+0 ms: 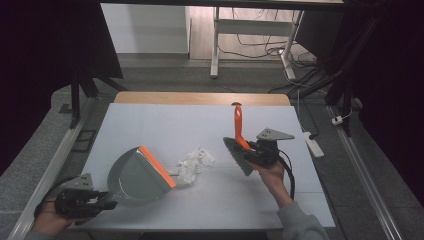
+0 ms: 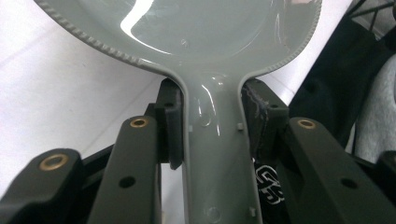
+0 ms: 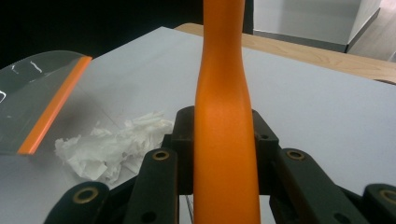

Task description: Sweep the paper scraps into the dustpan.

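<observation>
Crumpled tissue [image 1: 194, 163], 1 loose heap on the white table [image 1: 150, 125] between dustpan [image 1: 137, 176] lip and brush [image 1: 239, 150]: you'll likely find it light, soft, scatter-prone, so sweep gently; left gripper [image 2: 212, 135] clamps the dustpan handle, right gripper [image 3: 223, 149] the orange brush handle.

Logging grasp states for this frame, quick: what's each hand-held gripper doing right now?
Left hand-held gripper: closed on the grey dustpan, gripping its handle.
Right hand-held gripper: closed on the brush, gripping its orange handle.
</observation>
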A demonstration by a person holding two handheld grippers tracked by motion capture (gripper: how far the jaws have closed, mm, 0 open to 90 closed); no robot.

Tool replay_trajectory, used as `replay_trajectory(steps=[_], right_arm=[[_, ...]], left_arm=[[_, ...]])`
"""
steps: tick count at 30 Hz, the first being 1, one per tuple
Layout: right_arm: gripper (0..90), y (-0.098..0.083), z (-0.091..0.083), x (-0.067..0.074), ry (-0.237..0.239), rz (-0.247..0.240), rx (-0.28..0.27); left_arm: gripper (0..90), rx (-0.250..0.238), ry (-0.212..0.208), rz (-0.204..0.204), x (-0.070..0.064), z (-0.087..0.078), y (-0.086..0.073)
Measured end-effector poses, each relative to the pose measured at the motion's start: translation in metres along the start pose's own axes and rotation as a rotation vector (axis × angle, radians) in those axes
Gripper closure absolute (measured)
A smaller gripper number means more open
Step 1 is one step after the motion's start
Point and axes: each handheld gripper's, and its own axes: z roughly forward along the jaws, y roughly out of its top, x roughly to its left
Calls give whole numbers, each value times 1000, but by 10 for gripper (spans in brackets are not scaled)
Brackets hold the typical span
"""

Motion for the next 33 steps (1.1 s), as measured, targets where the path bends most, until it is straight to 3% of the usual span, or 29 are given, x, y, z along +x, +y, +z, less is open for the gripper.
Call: replay_trajectory(steps=[11,20,33], right_arm=[[701,13,32,-4,-12,8,15],[701,30,65,-2,-16,-1,46],[701,39,92,-7,-48,2,87]], left_arm=[[619,46,-6,14,-5,17,3],[619,62,-26,23,-8,20,0],[619,75,-43,32,-8,23,-1]])
